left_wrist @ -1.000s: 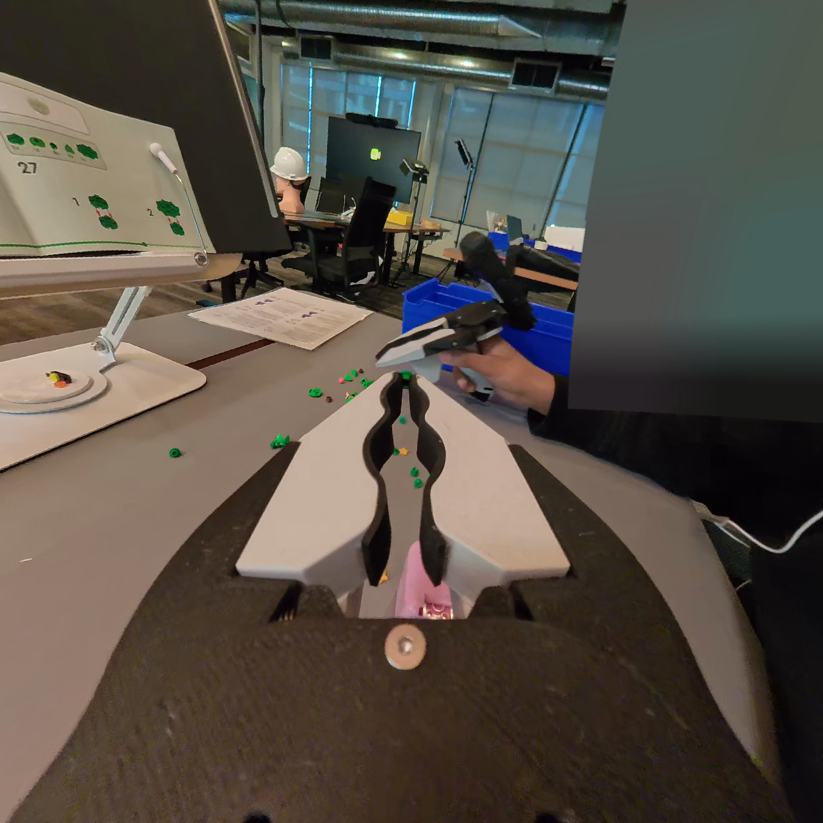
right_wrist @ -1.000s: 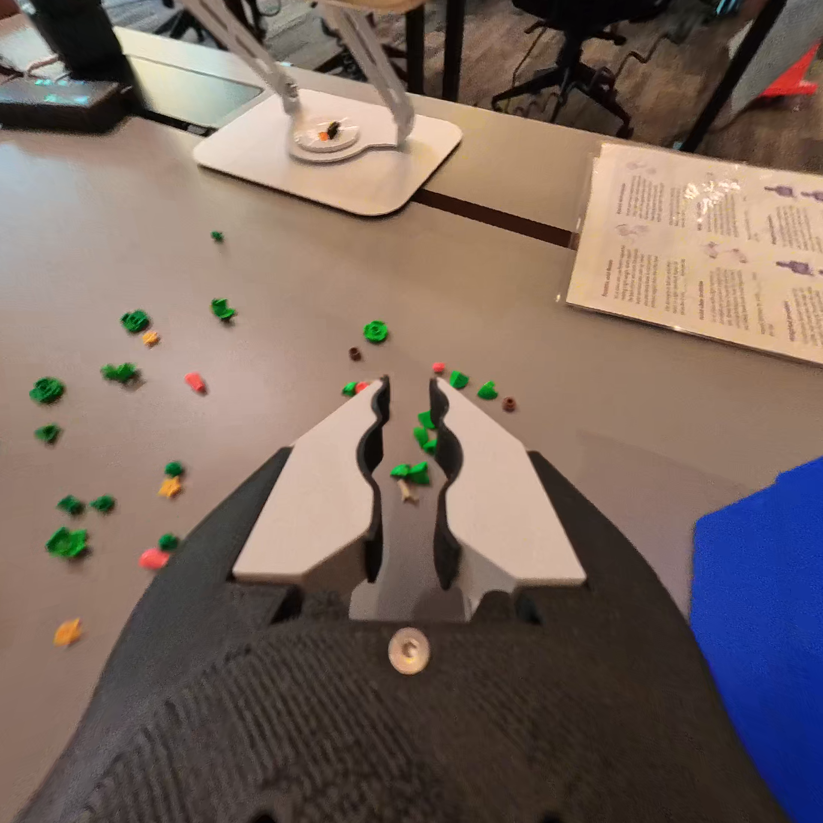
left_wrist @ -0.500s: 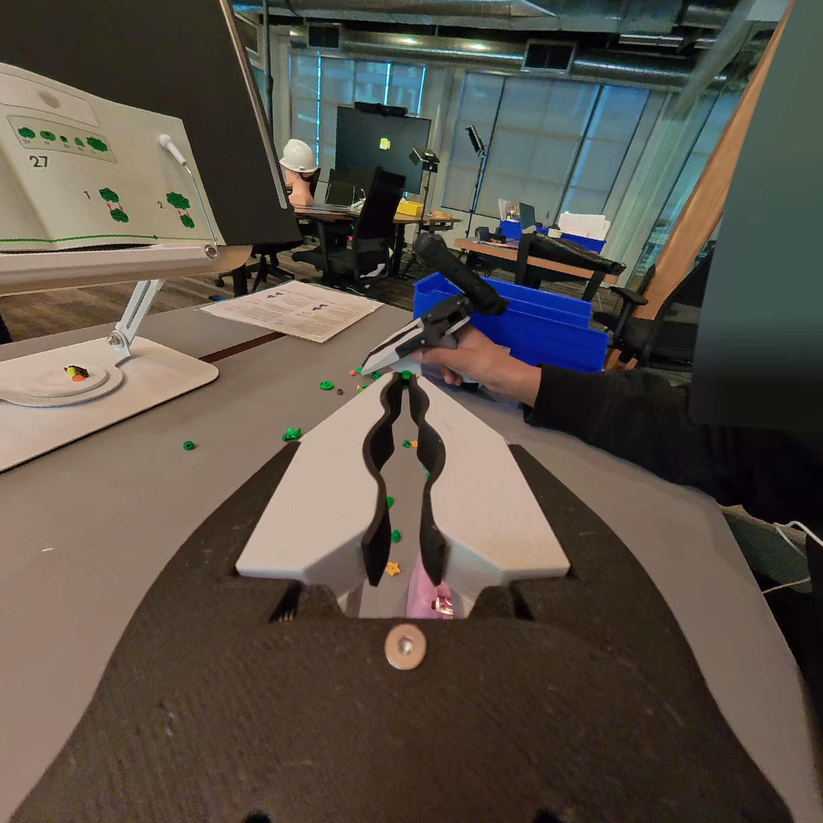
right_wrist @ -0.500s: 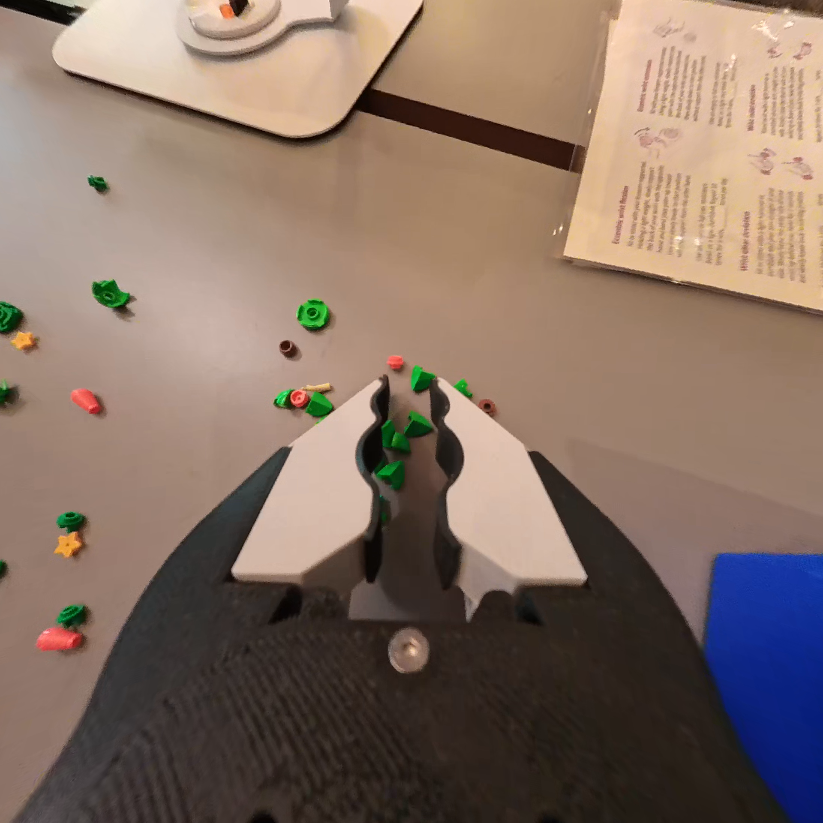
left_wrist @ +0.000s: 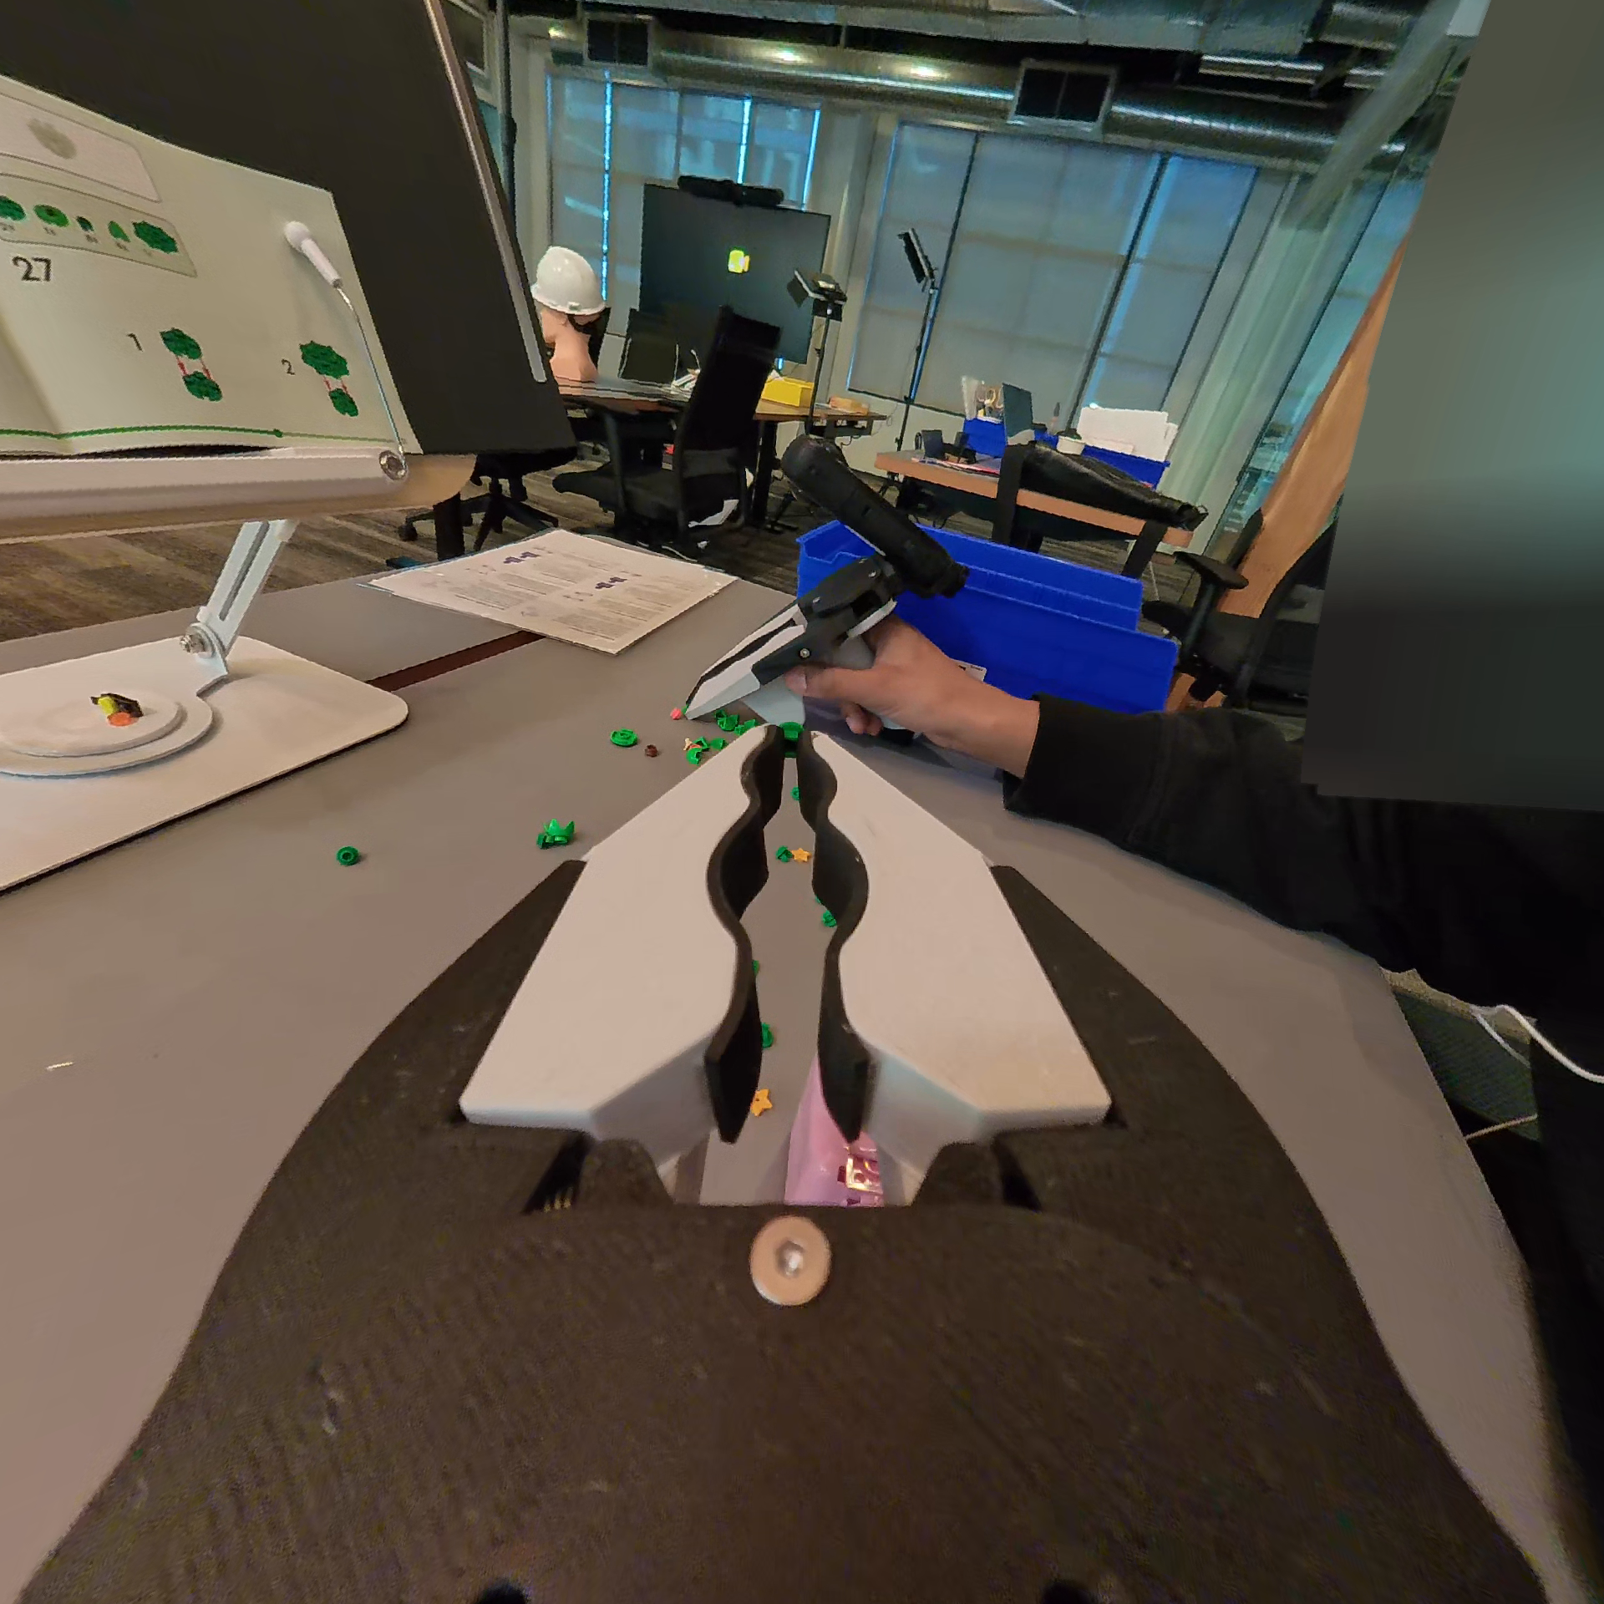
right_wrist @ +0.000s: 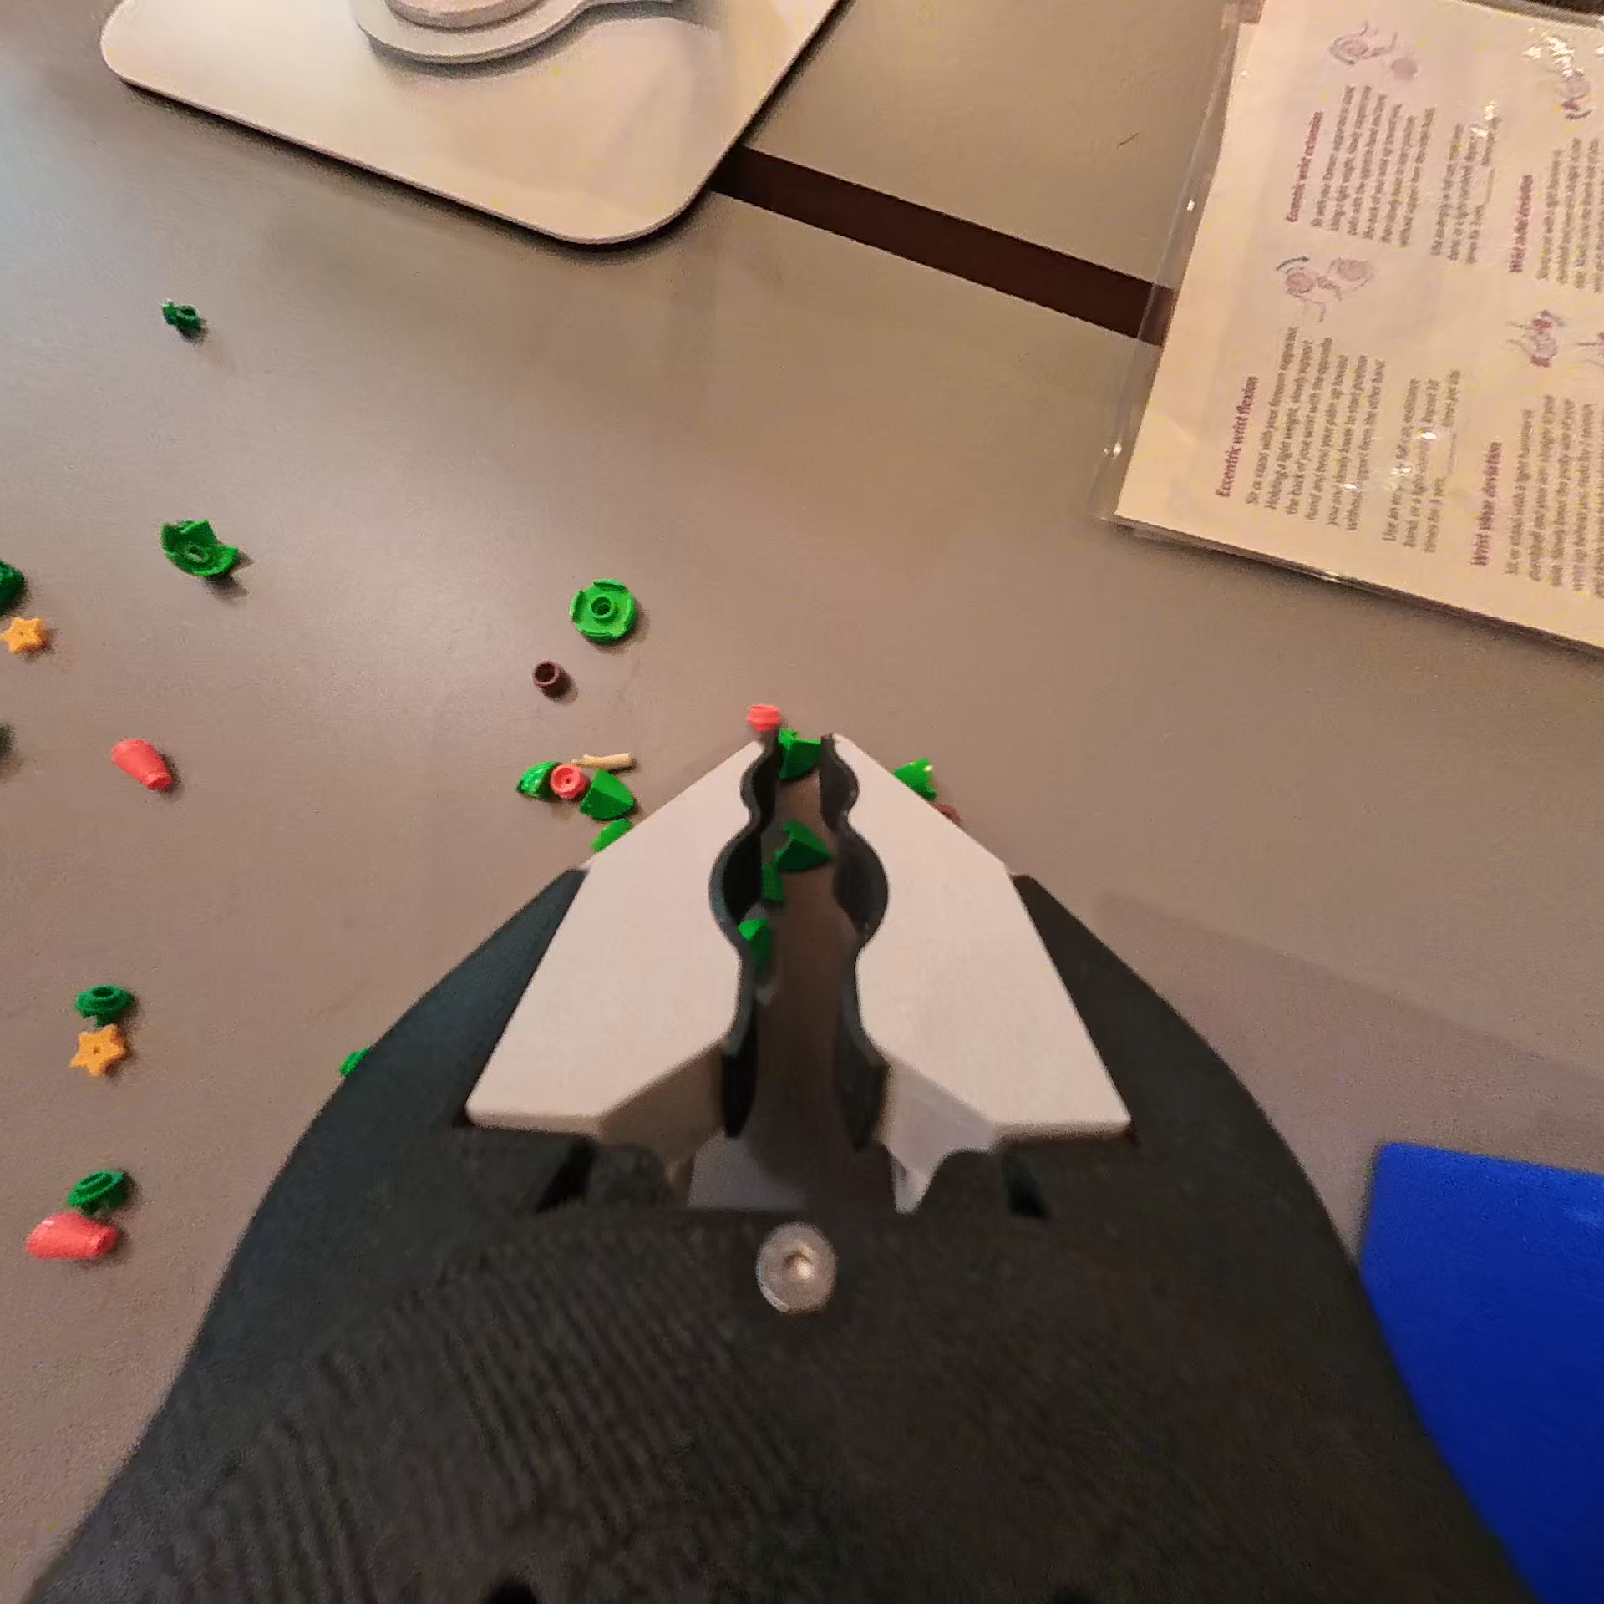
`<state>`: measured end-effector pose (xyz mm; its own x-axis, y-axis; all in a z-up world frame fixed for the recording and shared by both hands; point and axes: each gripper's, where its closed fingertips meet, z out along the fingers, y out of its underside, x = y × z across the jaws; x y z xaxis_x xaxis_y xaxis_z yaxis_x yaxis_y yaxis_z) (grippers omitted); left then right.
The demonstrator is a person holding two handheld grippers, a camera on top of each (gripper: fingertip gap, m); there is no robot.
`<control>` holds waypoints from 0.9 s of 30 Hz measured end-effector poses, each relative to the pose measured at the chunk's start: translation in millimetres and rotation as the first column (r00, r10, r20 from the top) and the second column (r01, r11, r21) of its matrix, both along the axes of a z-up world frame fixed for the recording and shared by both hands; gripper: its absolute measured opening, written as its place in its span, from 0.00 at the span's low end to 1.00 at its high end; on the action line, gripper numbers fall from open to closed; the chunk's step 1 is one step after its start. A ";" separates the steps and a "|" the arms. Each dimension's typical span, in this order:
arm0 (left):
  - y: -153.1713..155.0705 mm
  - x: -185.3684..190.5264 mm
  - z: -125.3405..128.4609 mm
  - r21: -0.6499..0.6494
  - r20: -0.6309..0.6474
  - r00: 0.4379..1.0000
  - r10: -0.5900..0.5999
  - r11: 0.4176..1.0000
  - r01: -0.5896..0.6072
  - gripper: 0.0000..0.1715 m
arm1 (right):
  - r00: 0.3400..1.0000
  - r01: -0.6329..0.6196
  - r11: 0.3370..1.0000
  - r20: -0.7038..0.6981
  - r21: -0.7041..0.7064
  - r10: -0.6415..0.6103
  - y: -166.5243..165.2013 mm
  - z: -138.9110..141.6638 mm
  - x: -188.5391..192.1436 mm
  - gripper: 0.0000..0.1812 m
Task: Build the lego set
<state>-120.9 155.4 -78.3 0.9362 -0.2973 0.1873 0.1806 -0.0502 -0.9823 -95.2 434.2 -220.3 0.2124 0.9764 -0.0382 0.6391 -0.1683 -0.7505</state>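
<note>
Grey tabletop [left_wrist: 217,998] fills the left wrist view, with the left gripper [left_wrist: 785,764] held low over it, its jaws nearly together with only a narrow gap at the tips and nothing clearly between them; a green piece shows just at the tips, but whether it is touched cannot be told. Farther off, a hand [left_wrist: 903,686] holds the right gripper [left_wrist: 694,707] with its tips down at a cluster of small green lego pieces [left_wrist: 720,738]. A white stand [left_wrist: 260,720] at the left carries an open instruction booklet [left_wrist: 174,330], a laminated sheet [left_wrist: 564,590] lies beyond, and a blue bin [left_wrist: 1041,625] sits behind the hand. In the right wrist view, the right gripper [right_wrist: 798,746] points down at the table [right_wrist: 868,521], jaws narrowly parted, with a green wedge piece [right_wrist: 797,757] at the tips; whether it is pinched cannot be told. More green wedges [right_wrist: 798,851] lie on the table between the fingers. Just left are a green wedge [right_wrist: 606,797], a red stud [right_wrist: 566,781] and a tan stick [right_wrist: 608,762]; farther off, a round green plate [right_wrist: 603,610], a brown stud [right_wrist: 548,677], orange stars [right_wrist: 97,1050] and pink cones [right_wrist: 143,765] are scattered.
</note>
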 end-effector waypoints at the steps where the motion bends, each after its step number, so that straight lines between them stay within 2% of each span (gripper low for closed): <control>1: -0.2 0.5 0.3 0.001 -0.003 1.000 -0.001 1.000 0.001 0.00 | 1.000 -0.016 1.000 -0.006 0.014 0.016 -2.1 1.4 -0.8 0.04; 5: -1.0 3.3 2.0 0.003 -0.016 1.000 -0.008 1.000 0.008 0.00 | 0.983 -0.146 0.983 -0.098 0.108 0.157 -26.2 21.5 -6.1 0.04; 8: -1.3 8.5 2.2 -0.002 -0.030 0.999 -0.034 0.999 0.034 0.00 | 0.909 -0.330 0.920 -0.190 0.212 0.370 -78.2 55.9 -7.9 0.04; 12: -2.4 24.3 0.9 -0.011 -0.063 0.991 -0.117 0.993 0.116 0.00 | 0.686 -0.617 0.707 -0.203 0.346 0.698 -185.6 89.3 7.8 0.04; 15: -7.5 49.0 -2.0 -0.036 -0.072 0.961 -0.268 0.963 0.266 0.00 | 0.522 -0.768 0.559 -0.201 0.312 0.829 -256.2 103.4 24.0 0.04; 17: -12.6 63.0 -6.8 -0.080 -0.087 0.931 -0.355 0.934 0.348 0.00 | 0.430 -0.841 0.468 -0.188 0.273 0.883 -290.3 106.2 38.9 0.04; 20: -21.0 72.0 -8.5 -0.122 -0.130 0.906 -0.402 0.914 0.388 0.00 | 0.314 -0.926 0.336 -0.142 0.173 0.939 -327.9 93.5 65.0 0.04; 23: -28.7 75.9 -7.0 -0.120 -0.188 0.895 -0.405 0.913 0.389 0.00 | 0.189 -0.981 0.193 -0.113 0.034 0.975 -366.5 62.3 89.9 0.04; 25: -26.8 73.2 -11.8 -0.126 -0.177 0.900 -0.399 0.916 0.381 0.00 | 0.152 -0.988 0.152 0.002 -0.021 0.988 -377.5 30.4 97.5 0.04; 27: -25.3 73.0 -14.4 -0.126 -0.124 0.901 -0.417 0.907 0.402 0.00 | 0.136 -0.990 0.138 0.071 -0.013 0.988 -382.4 12.6 99.0 0.04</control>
<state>-47.9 130.1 -92.7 0.7545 -0.6477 0.1055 -0.0200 -0.1834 -0.9828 3.8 51.8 -207.7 -0.9372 0.3469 -0.0356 0.2708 0.6596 -0.7012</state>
